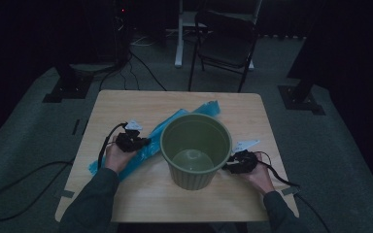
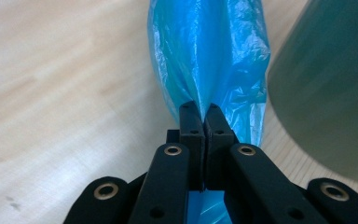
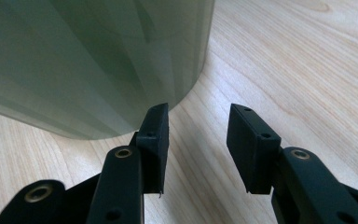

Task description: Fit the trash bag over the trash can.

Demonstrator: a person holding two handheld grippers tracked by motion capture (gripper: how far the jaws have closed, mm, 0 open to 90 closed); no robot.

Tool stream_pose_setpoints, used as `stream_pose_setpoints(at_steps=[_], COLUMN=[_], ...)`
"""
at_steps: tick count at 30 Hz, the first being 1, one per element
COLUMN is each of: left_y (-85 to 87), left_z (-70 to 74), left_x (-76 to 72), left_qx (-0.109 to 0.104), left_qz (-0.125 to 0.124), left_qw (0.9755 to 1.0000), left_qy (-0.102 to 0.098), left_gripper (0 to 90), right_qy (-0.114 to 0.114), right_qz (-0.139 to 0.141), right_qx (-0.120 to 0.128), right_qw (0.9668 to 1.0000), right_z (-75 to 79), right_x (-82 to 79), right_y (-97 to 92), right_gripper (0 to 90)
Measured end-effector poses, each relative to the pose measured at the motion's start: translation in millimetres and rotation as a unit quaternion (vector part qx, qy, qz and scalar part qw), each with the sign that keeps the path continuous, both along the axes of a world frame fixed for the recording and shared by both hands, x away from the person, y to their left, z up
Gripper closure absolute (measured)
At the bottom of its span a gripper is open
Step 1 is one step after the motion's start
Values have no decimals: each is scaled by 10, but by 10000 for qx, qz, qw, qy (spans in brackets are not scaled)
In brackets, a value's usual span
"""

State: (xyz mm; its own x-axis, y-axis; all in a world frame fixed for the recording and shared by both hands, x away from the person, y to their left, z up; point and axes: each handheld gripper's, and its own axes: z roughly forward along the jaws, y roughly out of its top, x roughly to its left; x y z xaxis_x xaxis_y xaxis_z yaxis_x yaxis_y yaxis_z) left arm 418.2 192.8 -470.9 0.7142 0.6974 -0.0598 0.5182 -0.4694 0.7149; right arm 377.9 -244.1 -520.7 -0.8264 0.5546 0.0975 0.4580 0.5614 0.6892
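A green plastic bin [image 1: 195,149] stands upright in the middle of the wooden table [image 1: 126,102], and nothing lies inside it. A long blue plastic bag [image 1: 148,145] lies flat and diagonal on the table, passing behind the bin's left side. My left gripper [image 1: 143,142] rests on the bag left of the bin, its jaws shut on the blue plastic [image 2: 205,60]; the bin wall [image 2: 326,84] stands to its right. My right gripper [image 1: 226,167] sits low by the bin's right side, jaws open, with the bin wall [image 3: 93,60] just beyond its left jaw.
A folding chair [image 1: 226,41] and a white stand leg [image 1: 179,34] are behind the table on grey carpet. Cables [image 1: 9,194] trail across the floor at the left. Dark stands sit at both far corners.
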Motion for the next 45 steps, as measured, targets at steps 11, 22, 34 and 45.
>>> stream_pose_setpoints(at_steps=[11,22,34,45], left_y=[70,17,-66,-180], left_z=[378,690,940,1270], left_x=[24,15,-3,-90], left_qx=[-234,-442,-509,-662], left_qz=[-5,-126,-334,-605], left_qw=[9991,9968,9944,9897], left_qy=[-355,-657,-866,-1117], left_gripper=[889,890,890,889], right_qy=[-77,-86,-67,-41], right_qz=[55,72,92,120], right_qx=[9,25,28,10], right_qw=[10000,9999,9999,9999], right_z=[28,32,24,20], right_x=[-16,-23,-25,-32], right_y=[65,62,62,64], right_gripper=[587,591,592,594])
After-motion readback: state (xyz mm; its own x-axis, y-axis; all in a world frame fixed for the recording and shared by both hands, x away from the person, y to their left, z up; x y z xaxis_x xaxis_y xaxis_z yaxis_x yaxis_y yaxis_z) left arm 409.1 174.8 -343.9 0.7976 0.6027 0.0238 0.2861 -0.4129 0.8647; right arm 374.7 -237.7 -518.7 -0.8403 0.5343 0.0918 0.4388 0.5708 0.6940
